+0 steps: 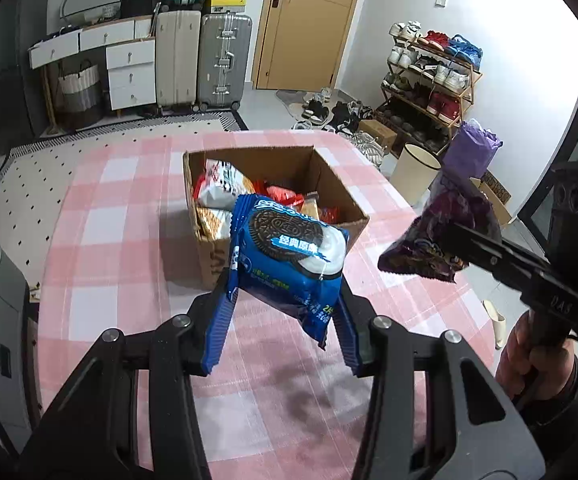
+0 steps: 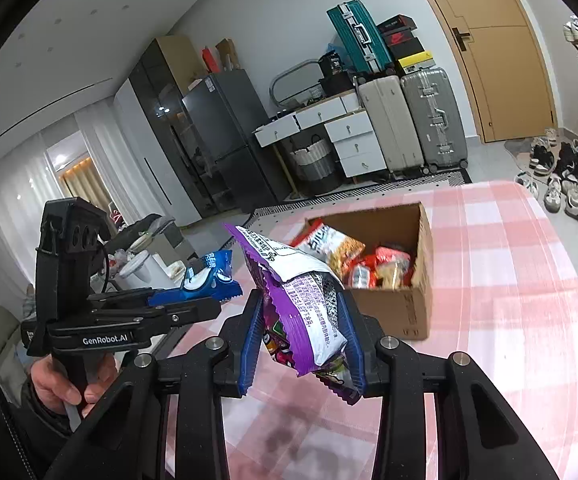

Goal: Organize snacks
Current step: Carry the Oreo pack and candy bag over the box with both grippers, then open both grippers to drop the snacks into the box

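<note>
At frame centre, an open brown cardboard box (image 1: pixel 341 184) is already part-filled with snack packets. Two remain outside it: a blue cookie packet (image 1: pixel 289 256) is clamped in the left gripper (image 1: pixel 285 320), a purple crinkled snack bag (image 2: pixel 309 312) in the right gripper (image 2: pixel 301 340)

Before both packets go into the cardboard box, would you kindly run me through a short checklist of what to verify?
1. Left hand-held gripper closed on the blue Oreo packet: ok, both pads press its sides.
2. Right hand-held gripper closed on the purple snack packet: ok.
3. Both packets clear of the checked tablecloth: ok, they hang in the air.
4. Cardboard box open at the top: ok, no flap covers it.
5. Room left in the box: ok, snacks sit low and the far wall is bare.
6. Packets sealed and undamaged: cannot tell.
</note>
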A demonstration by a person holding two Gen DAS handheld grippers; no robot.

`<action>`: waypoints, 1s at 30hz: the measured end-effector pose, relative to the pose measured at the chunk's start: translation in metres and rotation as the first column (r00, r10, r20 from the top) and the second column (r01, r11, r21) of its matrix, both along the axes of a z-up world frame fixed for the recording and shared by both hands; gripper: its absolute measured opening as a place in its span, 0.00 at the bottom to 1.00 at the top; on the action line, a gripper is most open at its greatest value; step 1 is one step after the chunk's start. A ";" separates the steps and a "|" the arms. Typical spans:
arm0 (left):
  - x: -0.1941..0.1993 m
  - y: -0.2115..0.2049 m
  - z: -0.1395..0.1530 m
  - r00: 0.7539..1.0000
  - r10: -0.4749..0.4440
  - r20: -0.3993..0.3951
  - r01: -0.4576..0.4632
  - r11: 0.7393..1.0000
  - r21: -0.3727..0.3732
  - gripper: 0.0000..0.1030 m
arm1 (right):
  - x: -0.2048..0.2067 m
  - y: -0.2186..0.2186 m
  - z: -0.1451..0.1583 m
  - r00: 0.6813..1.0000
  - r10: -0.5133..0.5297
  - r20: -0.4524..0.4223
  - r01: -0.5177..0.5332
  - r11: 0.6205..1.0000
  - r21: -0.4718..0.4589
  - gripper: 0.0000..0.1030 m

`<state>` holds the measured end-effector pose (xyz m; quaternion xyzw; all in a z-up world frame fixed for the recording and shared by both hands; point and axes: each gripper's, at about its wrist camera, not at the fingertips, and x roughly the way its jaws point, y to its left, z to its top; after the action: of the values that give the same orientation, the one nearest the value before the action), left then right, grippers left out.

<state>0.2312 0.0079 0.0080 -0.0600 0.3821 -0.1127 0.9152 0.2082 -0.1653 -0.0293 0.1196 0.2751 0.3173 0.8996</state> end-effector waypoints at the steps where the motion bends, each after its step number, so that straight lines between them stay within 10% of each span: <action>1: 0.001 0.001 0.003 1.000 0.000 0.002 0.000 1.000 0.000 0.42 | 0.003 0.000 0.002 1.000 0.000 0.000 0.000 1.000 0.002 0.36; 30: 0.122 0.009 0.035 0.999 -0.010 -0.031 0.010 1.000 -0.002 0.42 | 0.131 0.024 0.060 1.000 -0.030 -0.008 0.029 0.996 -0.082 0.36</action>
<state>0.3536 0.0168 0.0434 -0.0609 0.3963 -0.1167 0.9087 0.3391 -0.1408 0.0305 0.0882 0.2901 0.2921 0.9071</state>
